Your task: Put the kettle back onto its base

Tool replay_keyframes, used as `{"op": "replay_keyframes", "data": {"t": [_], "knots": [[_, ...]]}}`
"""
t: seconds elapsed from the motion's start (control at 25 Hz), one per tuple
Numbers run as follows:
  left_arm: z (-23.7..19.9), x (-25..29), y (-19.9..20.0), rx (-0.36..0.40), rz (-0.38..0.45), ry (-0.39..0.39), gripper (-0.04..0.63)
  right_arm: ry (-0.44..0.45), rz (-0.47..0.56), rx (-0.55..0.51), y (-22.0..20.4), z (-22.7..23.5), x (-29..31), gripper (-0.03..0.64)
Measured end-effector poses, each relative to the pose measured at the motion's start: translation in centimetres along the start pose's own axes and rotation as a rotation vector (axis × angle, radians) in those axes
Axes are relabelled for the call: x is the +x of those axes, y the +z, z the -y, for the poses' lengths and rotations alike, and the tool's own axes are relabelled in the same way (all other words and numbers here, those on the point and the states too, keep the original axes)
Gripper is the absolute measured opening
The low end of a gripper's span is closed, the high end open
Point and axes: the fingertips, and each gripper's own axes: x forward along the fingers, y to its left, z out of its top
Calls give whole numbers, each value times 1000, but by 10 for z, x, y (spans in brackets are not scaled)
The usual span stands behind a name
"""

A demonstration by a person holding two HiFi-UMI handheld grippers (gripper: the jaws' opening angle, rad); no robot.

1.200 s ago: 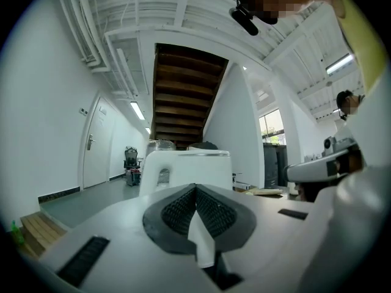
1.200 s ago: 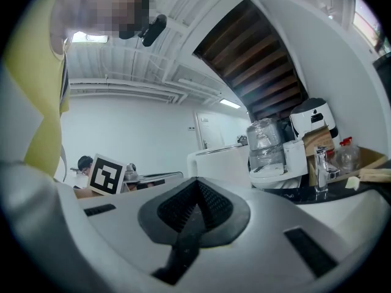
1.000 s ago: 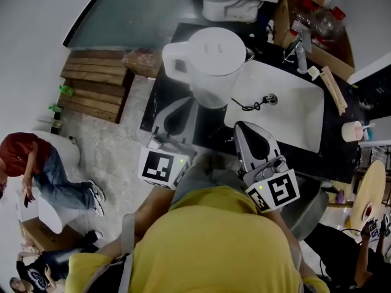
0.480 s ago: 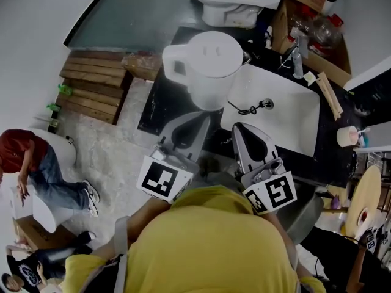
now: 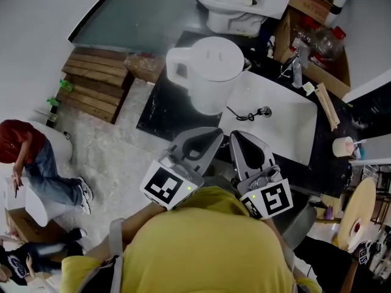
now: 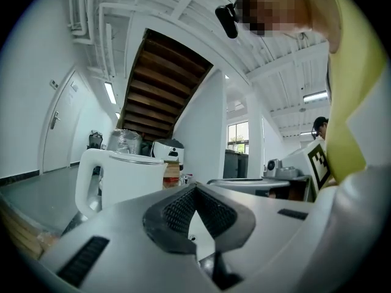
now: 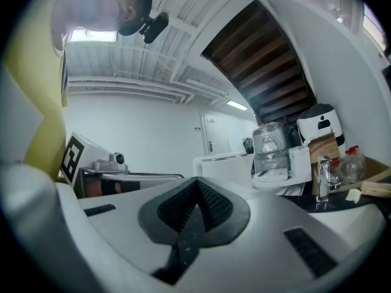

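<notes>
The white kettle stands upright on the dark counter, just beside the left end of the white sink and ahead of both grippers. We judge it a stiff, smooth plastic body that narrow jaws would slip on, so the loop handle on its left side in the head view is the place to take hold. Gripping high on the handle should keep the kettle hanging level. Its lid is closed, so we cannot tell how much water is inside; we would treat it as possibly heavy and likely to swing. The left gripper and the right gripper both have their jaws clenched together on nothing, well short of the kettle. The kettle's body hides its own underside, and we cannot make out the base with any certainty. The clutter behind the sink is too small to read.
</notes>
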Motion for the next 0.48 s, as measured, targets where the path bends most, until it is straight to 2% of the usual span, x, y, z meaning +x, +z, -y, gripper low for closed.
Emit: {"op": "replay_keyframes", "data": {"t": [0.48], "knots": [[14,0,-14,41,26,44,10,60,-7,-36,-6,6,-12,8]]}}
